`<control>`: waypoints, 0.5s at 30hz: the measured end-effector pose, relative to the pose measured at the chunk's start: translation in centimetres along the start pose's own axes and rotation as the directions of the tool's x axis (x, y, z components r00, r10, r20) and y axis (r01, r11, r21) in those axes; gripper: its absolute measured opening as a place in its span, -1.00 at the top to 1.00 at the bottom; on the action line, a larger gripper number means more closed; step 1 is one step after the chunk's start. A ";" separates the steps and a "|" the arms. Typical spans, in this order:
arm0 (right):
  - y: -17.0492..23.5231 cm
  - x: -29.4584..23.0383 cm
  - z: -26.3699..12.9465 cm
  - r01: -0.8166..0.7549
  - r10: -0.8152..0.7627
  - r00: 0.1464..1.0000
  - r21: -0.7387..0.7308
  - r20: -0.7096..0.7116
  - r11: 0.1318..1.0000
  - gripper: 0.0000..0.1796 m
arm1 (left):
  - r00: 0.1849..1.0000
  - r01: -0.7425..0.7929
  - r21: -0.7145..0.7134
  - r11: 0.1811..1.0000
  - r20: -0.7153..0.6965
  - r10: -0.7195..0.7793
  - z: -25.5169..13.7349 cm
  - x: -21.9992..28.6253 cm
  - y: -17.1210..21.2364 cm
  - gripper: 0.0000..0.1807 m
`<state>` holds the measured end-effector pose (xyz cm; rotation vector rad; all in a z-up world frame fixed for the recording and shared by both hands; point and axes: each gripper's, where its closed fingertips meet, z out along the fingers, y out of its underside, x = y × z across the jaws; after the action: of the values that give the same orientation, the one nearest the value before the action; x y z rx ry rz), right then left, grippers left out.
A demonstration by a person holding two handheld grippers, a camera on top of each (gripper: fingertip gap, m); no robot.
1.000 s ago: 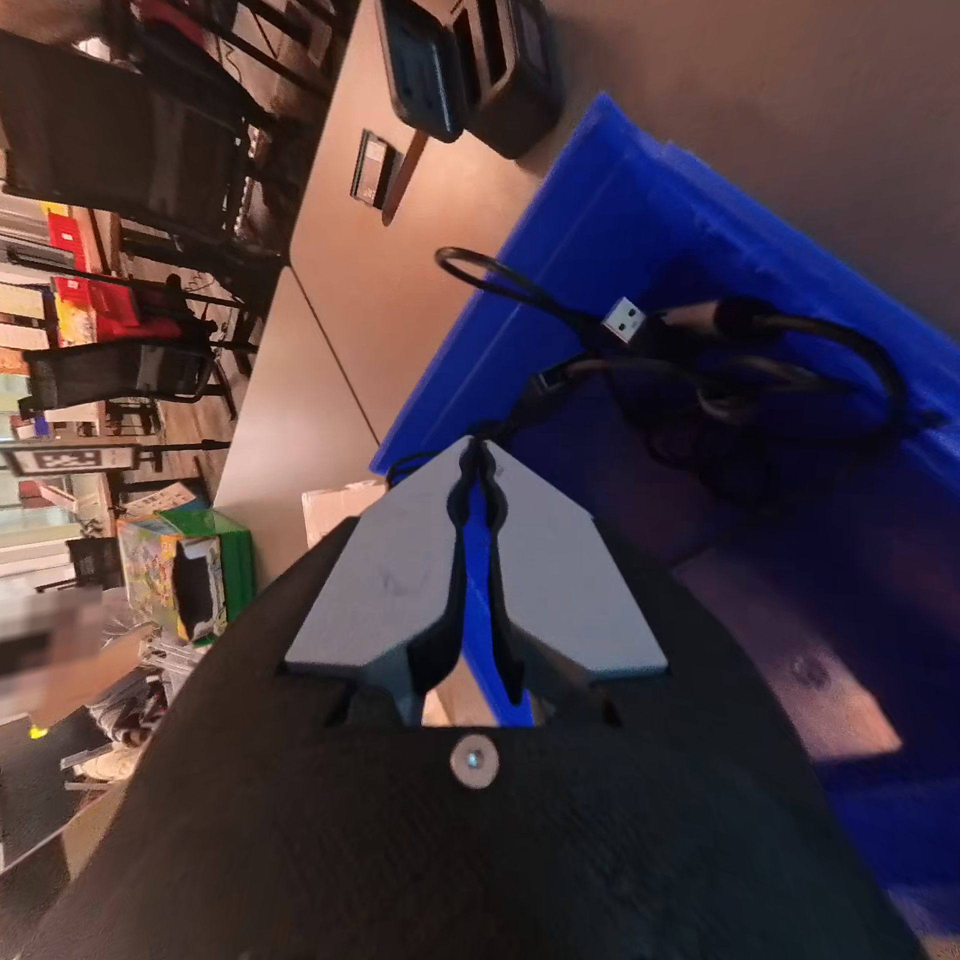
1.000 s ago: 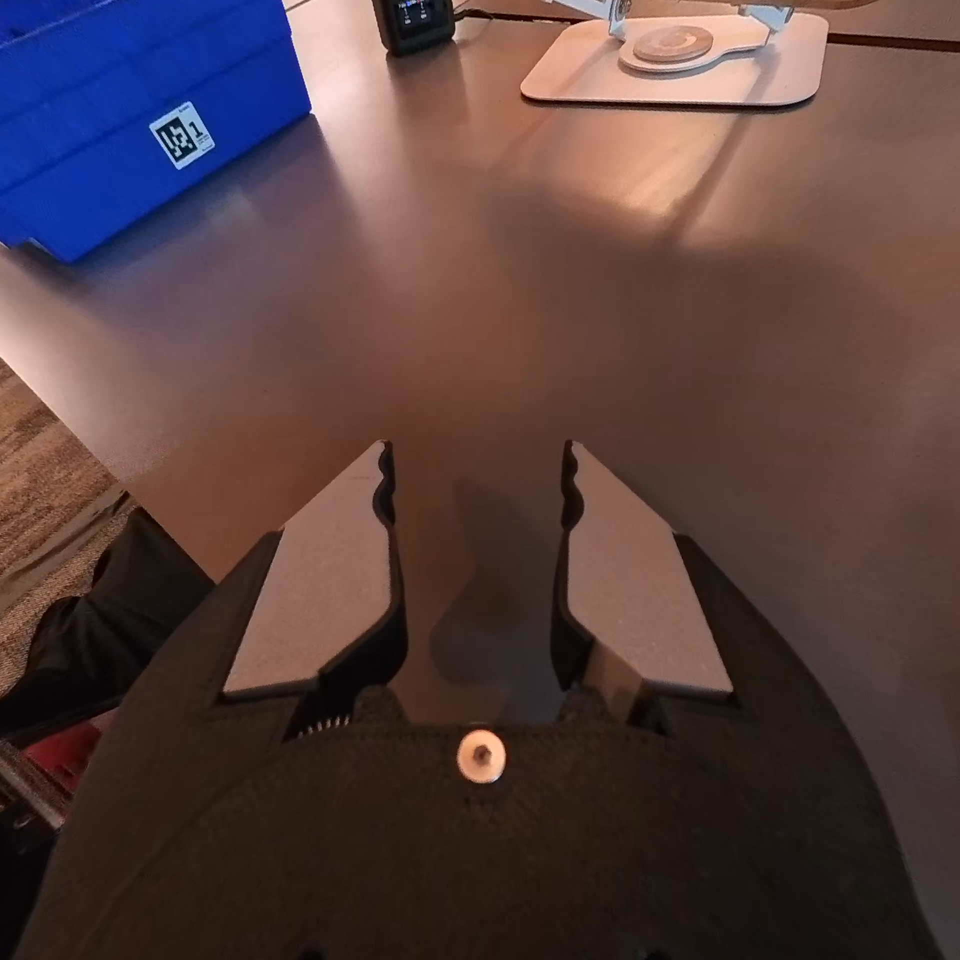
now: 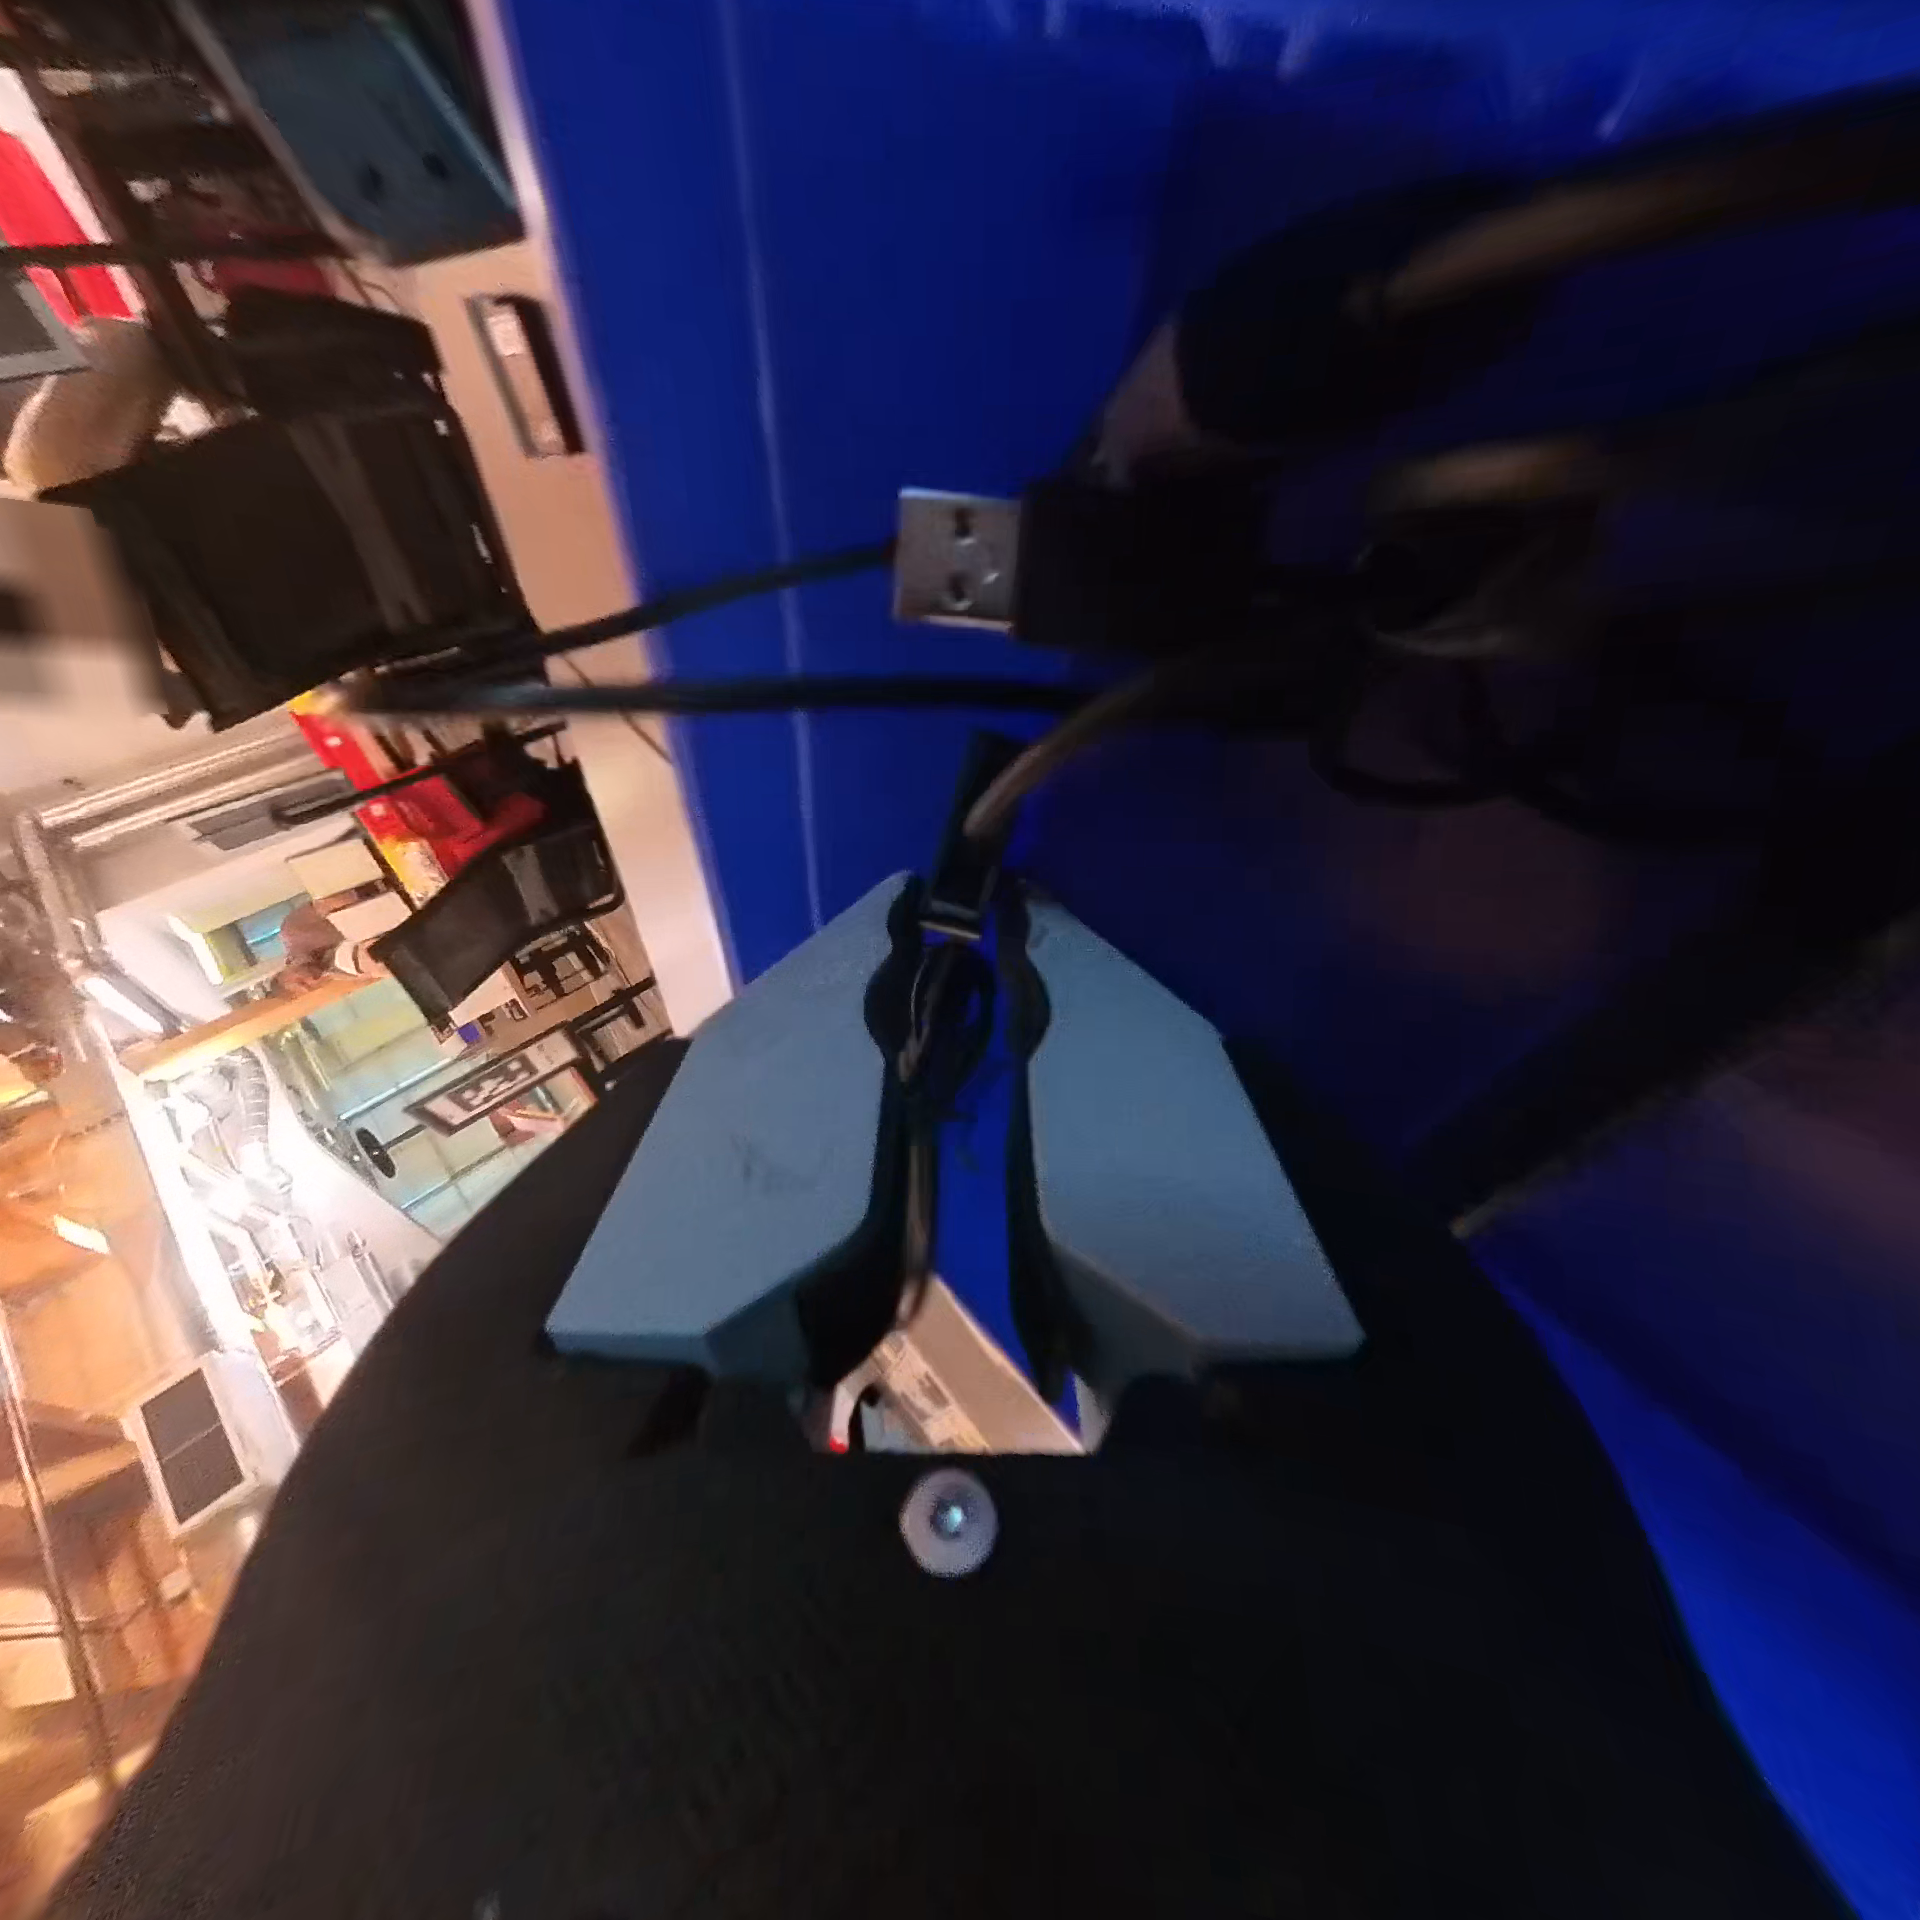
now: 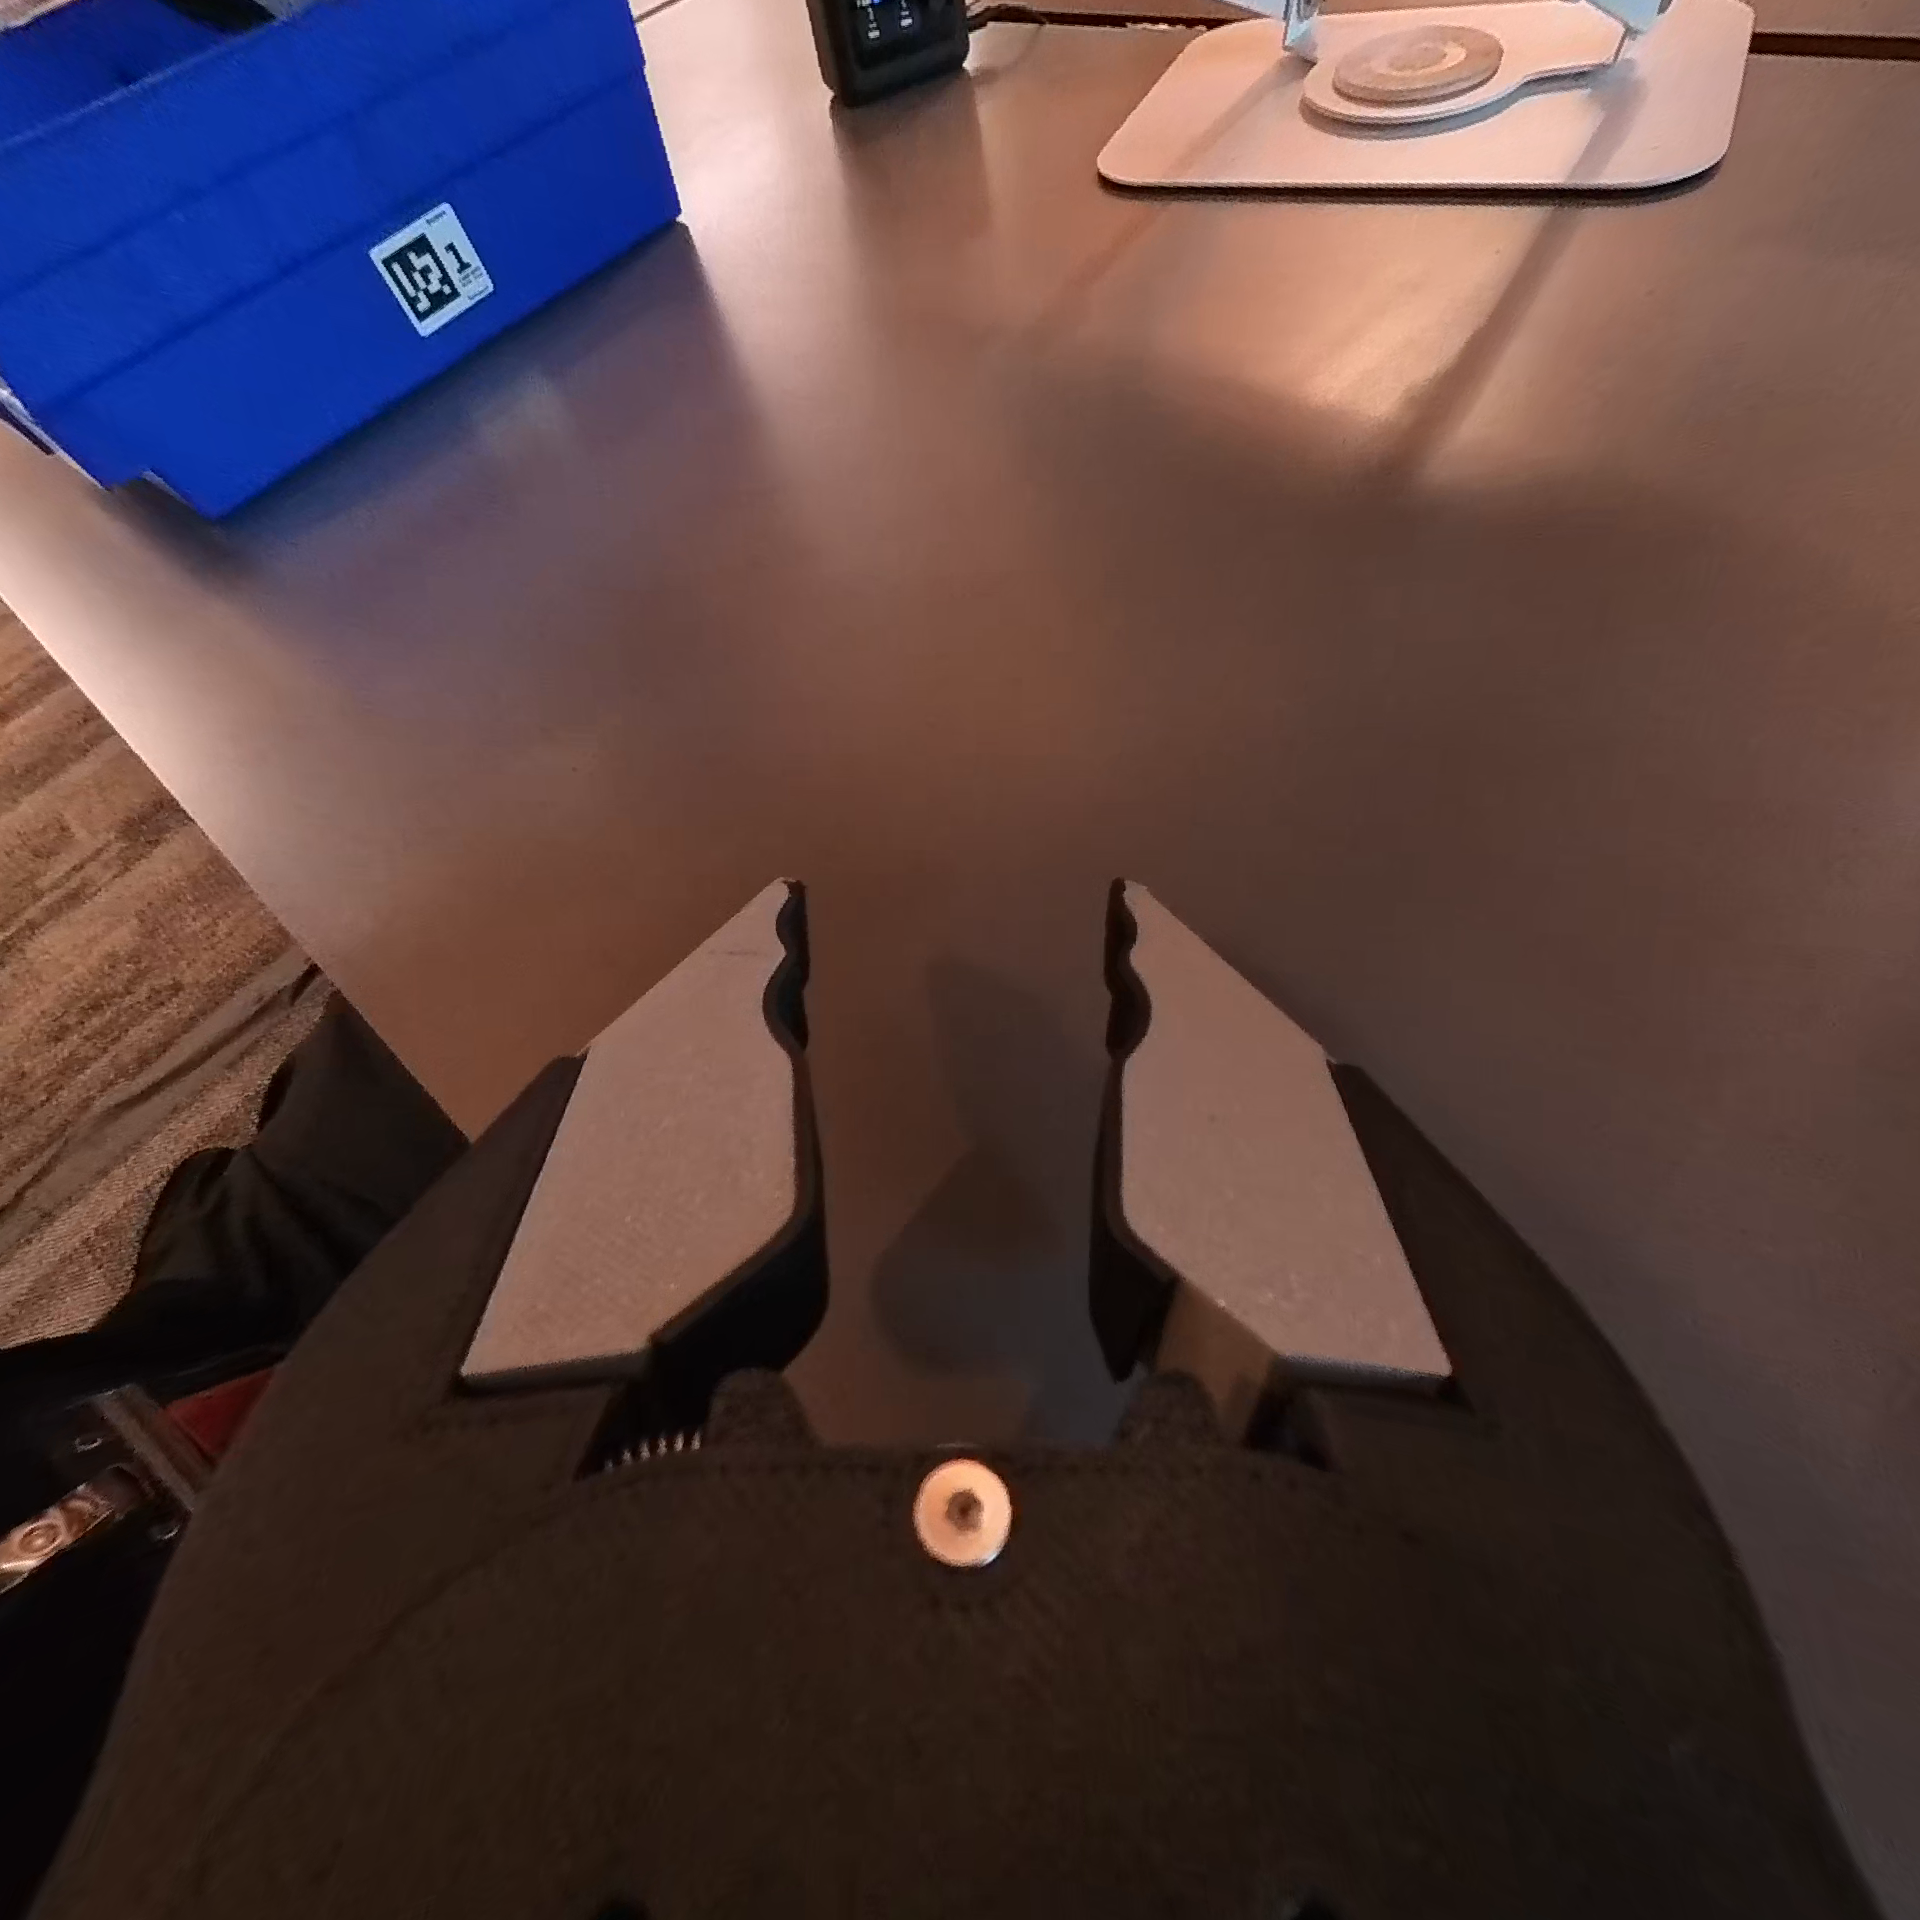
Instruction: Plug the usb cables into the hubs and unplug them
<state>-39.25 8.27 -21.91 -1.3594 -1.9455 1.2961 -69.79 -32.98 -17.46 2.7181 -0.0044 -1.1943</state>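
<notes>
My left gripper (image 3: 961, 914) reaches into a blue bin (image 3: 883, 260). It is shut on a thin black usb cable (image 3: 971, 831), whose small black plug end sticks out just past the fingertips. A second cable's silver USB-A plug (image 3: 954, 574) hangs free above, at the edge of a dark tangle of cables (image 3: 1455, 623) in the bin. I see no hub in either view. My right gripper (image 4: 956, 904) is open and empty, low over the brown table (image 4: 1039, 571), to the right of the blue bin (image 4: 260, 208).
A black device with a screen (image 4: 894, 42) and a white stand base (image 4: 1455, 125) sit at the table's far edge. The table's left edge drops to carpet (image 4: 104, 883), where a person's dark-clothed leg (image 4: 260, 1195) shows. Chairs and shelves (image 3: 312, 540) stand beyond the bin. Some 50 centimeters of space lies between my two pairs of fingers.
My left gripper has moved deeper into the bin and turned, and the black cable now sits between its fingers. The right gripper has shifted only slightly and stays open.
</notes>
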 end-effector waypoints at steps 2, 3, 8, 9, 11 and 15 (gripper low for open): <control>0.0 0.0 0.0 0.003 -0.003 1.000 0.001 -0.001 1.000 0.39 | 0.999 0.033 0.009 0.999 0.040 -0.034 -1.5 -0.9 1.0 0.90; 0.0 0.0 0.0 0.005 -0.005 1.000 0.004 -0.003 1.000 0.39 | 0.998 0.042 -0.002 0.999 0.055 -0.042 -2.3 -1.2 1.7 0.90; 0.1 0.0 0.0 0.002 -0.002 1.000 -0.001 -0.009 1.000 0.42 | 0.964 0.052 0.010 0.999 0.260 -0.053 -8.8 -4.8 4.5 0.91; 0.1 0.0 0.0 0.001 -0.001 1.000 -0.001 -0.011 1.000 0.42 | 0.945 0.052 0.014 0.999 0.324 -0.054 -10.5 -5.9 5.0 0.91; 0.1 0.0 0.0 0.001 -0.001 1.000 -0.001 -0.014 1.000 0.41 | 0.896 0.066 0.028 0.997 0.438 -0.072 -14.1 -8.0 5.7 0.91; 0.2 -0.1 -0.1 -0.007 0.007 1.000 0.000 -0.009 1.000 0.39 | 0.839 0.182 0.152 0.971 0.491 -0.234 -19.8 -10.2 5.8 0.91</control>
<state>-39.07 8.29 -22.00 -1.3706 -1.9372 1.2906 -61.85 -34.82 4.03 2.4390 0.1743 -1.9942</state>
